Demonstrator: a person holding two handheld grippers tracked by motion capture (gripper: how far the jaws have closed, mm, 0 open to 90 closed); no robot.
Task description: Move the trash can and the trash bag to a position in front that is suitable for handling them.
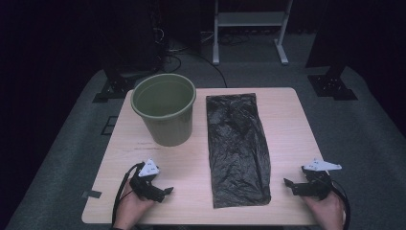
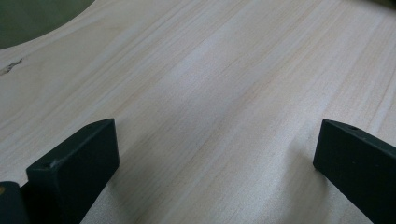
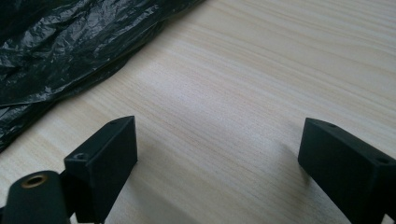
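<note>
Left gripper (image 1: 165,191) and right gripper (image 1: 288,183) — jaws spread wide, holding nothing, low over the wooden table (image 1: 287,120). A flat black plastic bag (image 1: 237,148) lies between them, nearer the right; a green bucket (image 1: 165,114) stands beyond the left. Both hands rest at the near edge, pointing inward.

one green bucket (image 1: 164,108), one black plastic bag (image 1: 237,148)
</note>
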